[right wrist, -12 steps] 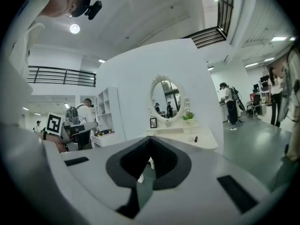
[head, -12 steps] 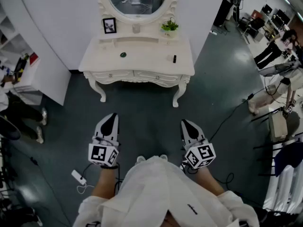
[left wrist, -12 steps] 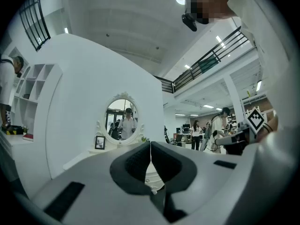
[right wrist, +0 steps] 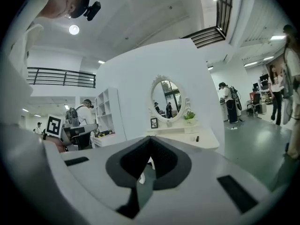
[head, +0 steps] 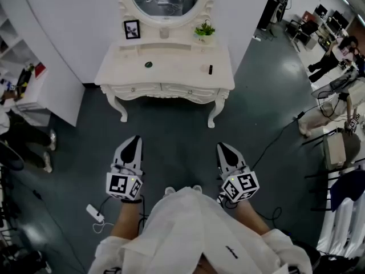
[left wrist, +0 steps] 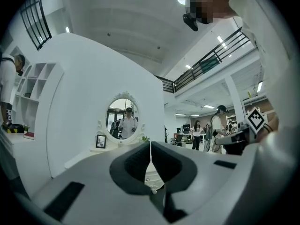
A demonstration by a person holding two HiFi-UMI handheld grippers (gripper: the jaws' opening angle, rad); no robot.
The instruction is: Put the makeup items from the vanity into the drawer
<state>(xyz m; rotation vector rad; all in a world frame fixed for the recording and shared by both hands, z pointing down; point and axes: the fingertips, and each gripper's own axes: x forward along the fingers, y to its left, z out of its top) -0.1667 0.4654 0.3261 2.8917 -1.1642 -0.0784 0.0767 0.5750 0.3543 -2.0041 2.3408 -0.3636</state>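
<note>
In the head view, a white bench (head: 171, 74) stands well ahead of the person, with its drawer (head: 181, 89) closed. A round dark case (head: 148, 65) and a small black tube (head: 210, 70) sit on its top, well apart. The left hand-held gripper (head: 134, 140) and the right hand-held gripper (head: 222, 147) hang low over the floor. In the left gripper view, the jaws are clenched together and empty. In the right gripper view, the jaws are also clenched on nothing.
</note>
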